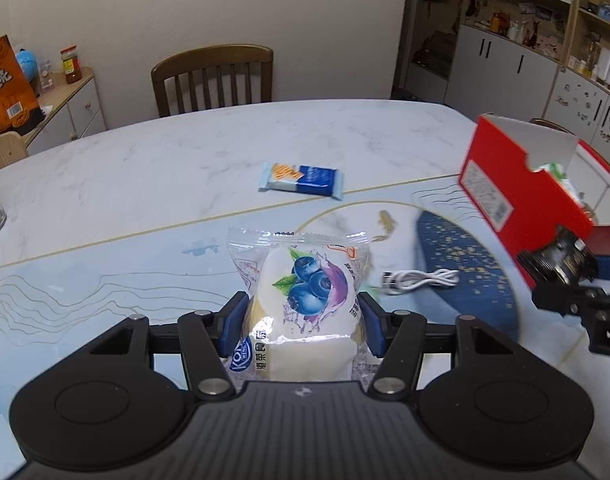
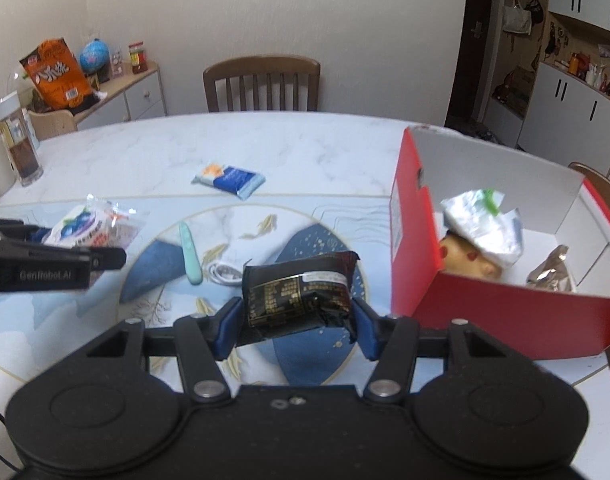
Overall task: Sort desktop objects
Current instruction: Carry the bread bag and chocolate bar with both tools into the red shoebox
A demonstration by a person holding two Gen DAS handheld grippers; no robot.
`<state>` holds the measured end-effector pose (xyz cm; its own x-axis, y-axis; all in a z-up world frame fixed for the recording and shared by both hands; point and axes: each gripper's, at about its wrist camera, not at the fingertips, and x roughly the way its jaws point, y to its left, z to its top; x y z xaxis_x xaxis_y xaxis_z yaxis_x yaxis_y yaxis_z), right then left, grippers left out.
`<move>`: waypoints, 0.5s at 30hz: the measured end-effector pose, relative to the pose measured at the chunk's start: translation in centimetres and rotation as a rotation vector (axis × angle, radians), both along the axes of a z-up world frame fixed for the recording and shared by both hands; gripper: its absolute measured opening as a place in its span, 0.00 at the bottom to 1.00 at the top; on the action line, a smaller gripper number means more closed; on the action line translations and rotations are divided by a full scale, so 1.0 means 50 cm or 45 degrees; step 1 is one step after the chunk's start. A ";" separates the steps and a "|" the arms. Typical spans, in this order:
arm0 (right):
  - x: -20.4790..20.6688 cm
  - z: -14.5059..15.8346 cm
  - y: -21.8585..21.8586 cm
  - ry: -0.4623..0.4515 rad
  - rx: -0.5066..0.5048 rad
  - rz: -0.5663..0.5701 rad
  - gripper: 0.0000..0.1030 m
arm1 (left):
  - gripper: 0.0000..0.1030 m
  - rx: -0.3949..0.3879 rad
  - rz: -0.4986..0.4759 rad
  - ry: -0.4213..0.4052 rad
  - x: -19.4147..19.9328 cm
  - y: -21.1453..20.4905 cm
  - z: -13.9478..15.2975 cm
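black packet (image 2: 297, 300) between right jaws

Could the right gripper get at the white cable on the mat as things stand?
Probably not yet. The right gripper is shut on a black snack pack, so its jaws are full. The white cable lies uncovered beside the mint green stick, so only that load blocks it.
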<state>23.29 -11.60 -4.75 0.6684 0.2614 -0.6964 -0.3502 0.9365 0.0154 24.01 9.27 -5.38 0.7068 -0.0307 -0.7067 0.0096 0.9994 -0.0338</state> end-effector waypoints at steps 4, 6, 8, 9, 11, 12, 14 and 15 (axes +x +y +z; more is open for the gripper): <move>-0.011 0.029 -0.014 -0.027 0.006 -0.011 0.55 | 0.56 0.002 -0.034 -0.002 -0.020 -0.021 0.026; -0.017 0.041 -0.022 -0.038 0.009 -0.018 0.55 | 0.56 0.001 -0.046 -0.003 -0.028 -0.032 0.039; -0.024 0.052 -0.031 -0.051 0.016 -0.022 0.55 | 0.56 -0.007 -0.060 -0.006 -0.036 -0.043 0.053; -0.028 0.057 -0.036 -0.058 0.019 -0.024 0.55 | 0.56 -0.008 -0.068 -0.010 -0.041 -0.050 0.060; -0.035 0.068 -0.046 -0.067 0.025 -0.028 0.55 | 0.56 -0.009 -0.085 -0.021 -0.050 -0.062 0.075; -0.038 0.073 -0.051 -0.072 0.027 -0.030 0.55 | 0.56 -0.008 -0.092 -0.025 -0.054 -0.068 0.083; -0.044 0.085 -0.061 -0.083 0.029 -0.034 0.55 | 0.56 -0.009 -0.110 -0.030 -0.061 -0.081 0.098; -0.046 0.091 -0.067 -0.088 0.029 -0.036 0.55 | 0.56 -0.009 -0.120 -0.032 -0.064 -0.087 0.105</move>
<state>20.97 -14.93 -0.18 0.7222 0.2570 -0.6422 -0.3243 0.9459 0.0138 20.81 4.91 -0.11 0.7179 -0.1027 -0.6886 0.1048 0.9937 -0.0391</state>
